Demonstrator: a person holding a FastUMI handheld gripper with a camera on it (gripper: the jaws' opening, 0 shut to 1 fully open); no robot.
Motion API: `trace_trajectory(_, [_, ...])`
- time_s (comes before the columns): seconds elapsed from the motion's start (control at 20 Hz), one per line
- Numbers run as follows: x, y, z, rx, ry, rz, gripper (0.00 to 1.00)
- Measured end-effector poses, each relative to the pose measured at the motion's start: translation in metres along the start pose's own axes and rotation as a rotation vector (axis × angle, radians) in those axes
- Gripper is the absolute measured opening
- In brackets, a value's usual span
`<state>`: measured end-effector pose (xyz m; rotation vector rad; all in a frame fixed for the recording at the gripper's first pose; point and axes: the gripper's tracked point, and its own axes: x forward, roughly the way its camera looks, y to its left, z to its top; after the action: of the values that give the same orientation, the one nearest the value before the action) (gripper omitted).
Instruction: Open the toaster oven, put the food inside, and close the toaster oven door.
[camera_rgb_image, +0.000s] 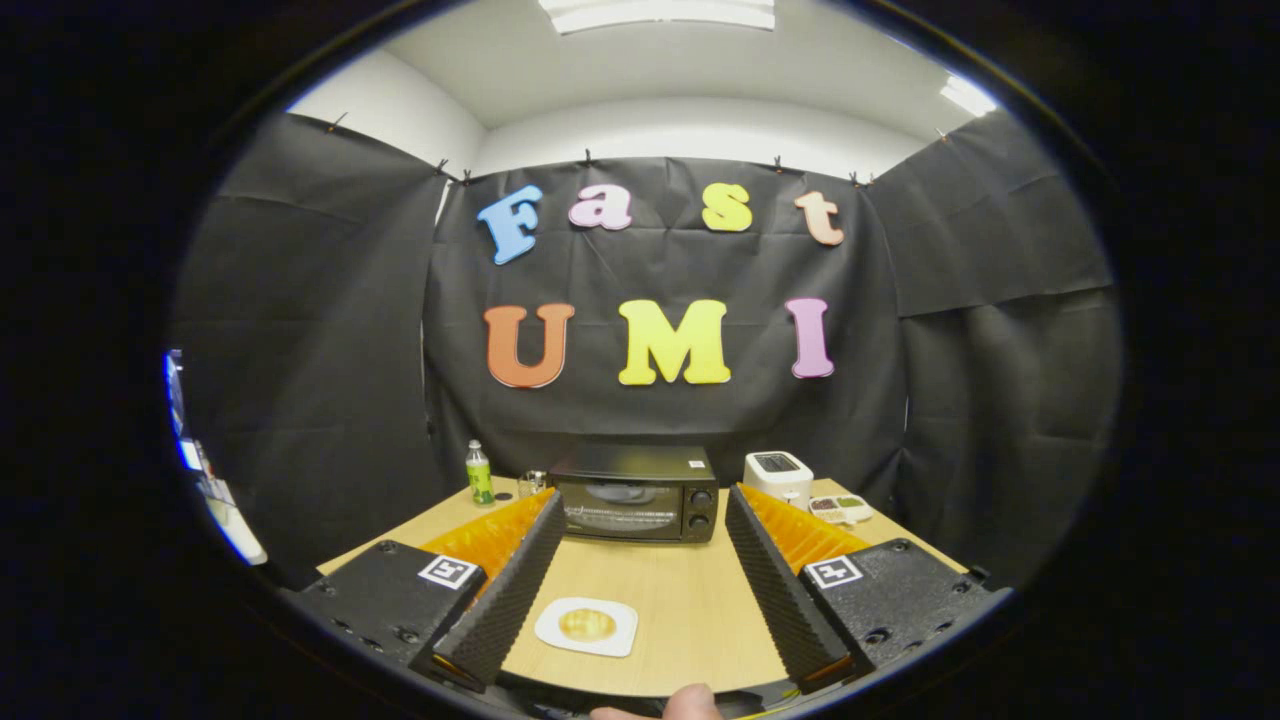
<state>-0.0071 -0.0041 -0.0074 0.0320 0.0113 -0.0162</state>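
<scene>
A: Left to right, what lies before the gripper (640, 585)?

B: A green bottle (480, 473), then the toaster oven (638, 495), door closed, facing the fingers for an easy reach.

A: And the food (587, 625)?

B: On its white plate (610, 645), between the wide-spread, empty fingers. A white appliance (778, 475) sits right.

Tool (640, 500) fingers wide apart, empty

Found no legible wording anywhere on the tabletop (690, 600). Noted a square black-and-white coded marker (447, 571) on each half of the tongs (640, 497), at 7 and 5 o'clock from the toaster oven (620, 465); tongs spread wide, gripping nothing. Spotted a small white sticker (697, 464) on the oven's top, unreadable. Bottle (480, 473) label at 9 o'clock, likewise illegible.
</scene>
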Motion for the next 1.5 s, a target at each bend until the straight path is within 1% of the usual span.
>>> trace_trajectory(0.3, [0.005,-0.002,-0.006,-0.010,0.001,-0.017,1.00])
trace_trajectory(0.45, [0.012,0.001,-0.006,-0.009,-0.020,-0.007,1.00])
trace_trajectory(0.65, [0.036,-0.003,-0.008,-0.037,-0.067,-0.016,1.00])
trace_trajectory(0.8, [0.076,0.001,-0.021,-0.037,-0.056,0.000,1.00])
trace_trajectory(0.95, [0.123,-0.001,-0.018,-0.010,-0.052,0.007,1.00])
trace_trajectory(1.15, [0.193,-0.005,-0.011,0.002,-0.041,-0.015,1.00])
trace_trajectory(1.25, [0.229,0.002,-0.009,-0.026,-0.044,-0.021,1.00])
trace_trajectory(1.35, [0.266,0.014,-0.015,-0.061,-0.027,-0.004,1.00])
trace_trajectory(1.5, [0.313,0.028,-0.025,-0.102,-0.011,-0.004,1.00])
